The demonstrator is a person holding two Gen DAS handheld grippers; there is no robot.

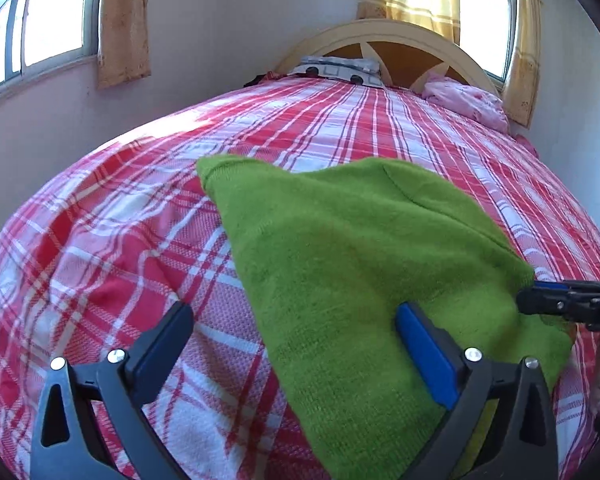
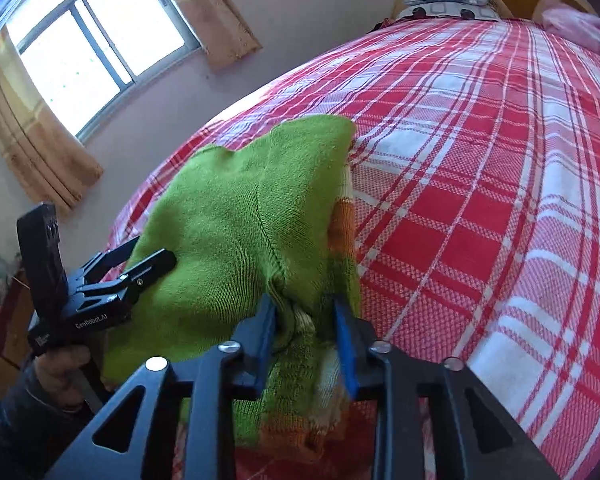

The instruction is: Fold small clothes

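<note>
Right wrist only: orange stripes under green sweater (image 2: 236, 216), right gripper (image 2: 306, 344) clamping it.

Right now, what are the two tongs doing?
Left tongs: open, gripping nothing.
Right tongs: shut on the green sweater.

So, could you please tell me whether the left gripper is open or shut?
Open: the left gripper has its fingers spread wide, one over the plaid bedspread, the other on the green sweater, nothing pinched.

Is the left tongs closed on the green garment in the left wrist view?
No: the left tongs stand wide open, with the green garment lying across only the blue-padded finger.
</note>
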